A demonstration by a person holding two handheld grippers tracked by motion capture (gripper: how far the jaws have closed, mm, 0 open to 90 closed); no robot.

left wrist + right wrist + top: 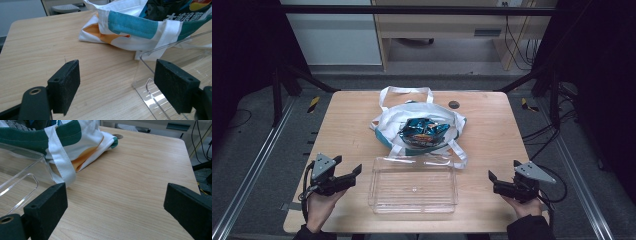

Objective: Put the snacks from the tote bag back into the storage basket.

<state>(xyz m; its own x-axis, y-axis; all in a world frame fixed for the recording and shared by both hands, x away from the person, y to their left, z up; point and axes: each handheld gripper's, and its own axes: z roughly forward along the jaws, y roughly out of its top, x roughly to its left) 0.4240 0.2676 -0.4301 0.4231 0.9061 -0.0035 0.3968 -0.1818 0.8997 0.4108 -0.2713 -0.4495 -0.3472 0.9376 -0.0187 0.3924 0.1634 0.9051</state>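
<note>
A white cloth tote bag (394,117) with teal trim lies open on the middle of the wooden table (492,135), and a blue snack packet (422,132) sits in its mouth. In front of it stands a clear plastic tray (412,187) with nothing in it. My left gripper (348,166) is held open at the tray's left, nothing between its jaws. My right gripper (502,176) is open at the tray's right, also holding nothing. The left gripper view shows the bag (130,27) and the tray's corner (150,82). The right gripper view shows the bag's strap (61,161) and the tray's rim (22,185).
A small dark round disc (454,104) sits near the table's far edge behind the bag. Black frame bars and cables stand at both sides of the table. A wooden desk (447,25) is beyond the far edge.
</note>
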